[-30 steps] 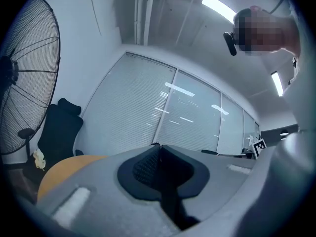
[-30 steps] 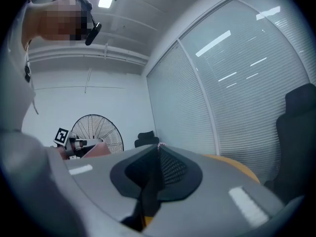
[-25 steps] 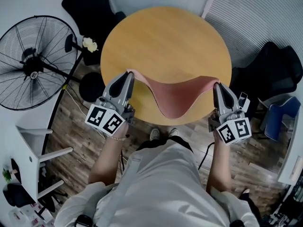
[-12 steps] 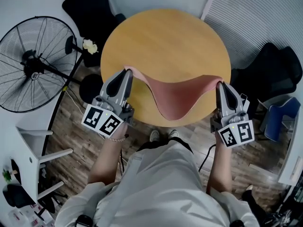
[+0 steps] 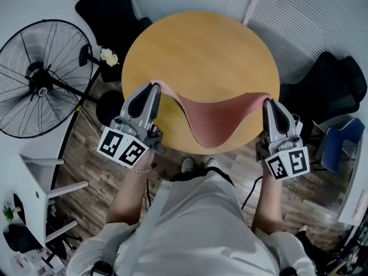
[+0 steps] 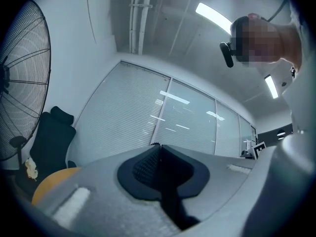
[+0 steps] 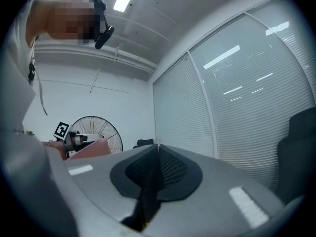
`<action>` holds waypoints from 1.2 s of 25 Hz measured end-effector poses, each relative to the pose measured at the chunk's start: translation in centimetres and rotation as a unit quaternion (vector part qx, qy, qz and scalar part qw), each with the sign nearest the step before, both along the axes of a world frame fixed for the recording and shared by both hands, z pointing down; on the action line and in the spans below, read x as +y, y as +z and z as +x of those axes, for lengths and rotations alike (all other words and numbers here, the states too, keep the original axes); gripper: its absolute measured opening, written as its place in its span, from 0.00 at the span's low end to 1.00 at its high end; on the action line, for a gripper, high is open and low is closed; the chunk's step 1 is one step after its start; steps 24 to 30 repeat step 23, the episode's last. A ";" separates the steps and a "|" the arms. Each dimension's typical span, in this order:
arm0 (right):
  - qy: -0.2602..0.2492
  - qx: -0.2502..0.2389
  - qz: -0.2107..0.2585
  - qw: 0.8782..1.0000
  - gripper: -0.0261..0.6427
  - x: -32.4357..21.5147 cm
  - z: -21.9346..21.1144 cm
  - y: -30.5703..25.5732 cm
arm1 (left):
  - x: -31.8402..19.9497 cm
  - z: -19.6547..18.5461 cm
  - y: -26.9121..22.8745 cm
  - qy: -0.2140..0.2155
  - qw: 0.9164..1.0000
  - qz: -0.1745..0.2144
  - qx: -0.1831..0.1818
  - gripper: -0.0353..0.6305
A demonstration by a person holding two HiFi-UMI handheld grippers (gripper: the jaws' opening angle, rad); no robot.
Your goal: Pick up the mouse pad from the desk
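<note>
A pink mouse pad (image 5: 213,119) hangs in the air over the near edge of the round wooden table (image 5: 201,45), sagging in a deep curve between its two raised corners. My left gripper (image 5: 154,86) is shut on the pad's left corner and my right gripper (image 5: 268,101) is shut on its right corner. In the left gripper view the jaws (image 6: 157,146) meet with no gap, and the pad itself is hidden there. The right gripper view shows its jaws (image 7: 158,145) pressed together, with part of the pink pad (image 7: 91,149) off to the left.
A standing fan (image 5: 40,76) is on the floor to the left of the table. Dark bags or clothing (image 5: 106,10) lie behind the table. A black chair (image 5: 339,85) and a blue seat (image 5: 342,142) stand at the right, and a white desk (image 5: 40,177) at the lower left.
Both grippers have risen a little with the pad's corners held in them. The pad hangs in the same sagging shape.
</note>
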State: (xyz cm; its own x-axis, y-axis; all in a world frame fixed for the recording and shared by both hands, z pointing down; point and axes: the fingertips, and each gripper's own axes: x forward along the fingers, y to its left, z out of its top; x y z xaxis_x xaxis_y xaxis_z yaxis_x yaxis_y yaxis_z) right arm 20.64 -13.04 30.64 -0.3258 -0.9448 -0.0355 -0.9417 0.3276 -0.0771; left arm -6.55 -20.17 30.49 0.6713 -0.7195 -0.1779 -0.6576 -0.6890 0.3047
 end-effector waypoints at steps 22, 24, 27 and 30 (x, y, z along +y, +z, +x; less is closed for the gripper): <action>0.001 0.000 0.000 1.000 0.06 0.1 1.4 -0.4 | 0.1 1.4 -0.2 0.000 1.000 -0.004 0.003 0.07; 0.001 -0.001 0.000 1.000 0.06 0.1 1.6 -0.4 | 0.1 1.6 -0.2 0.000 1.000 -0.004 0.003 0.07; 0.001 -0.001 0.000 1.000 0.06 0.1 1.6 -0.4 | 0.1 1.6 -0.2 0.000 1.000 -0.004 0.003 0.07; 0.001 -0.001 0.000 1.000 0.06 0.1 1.6 -0.4 | 0.1 1.6 -0.2 0.000 1.000 -0.004 0.003 0.07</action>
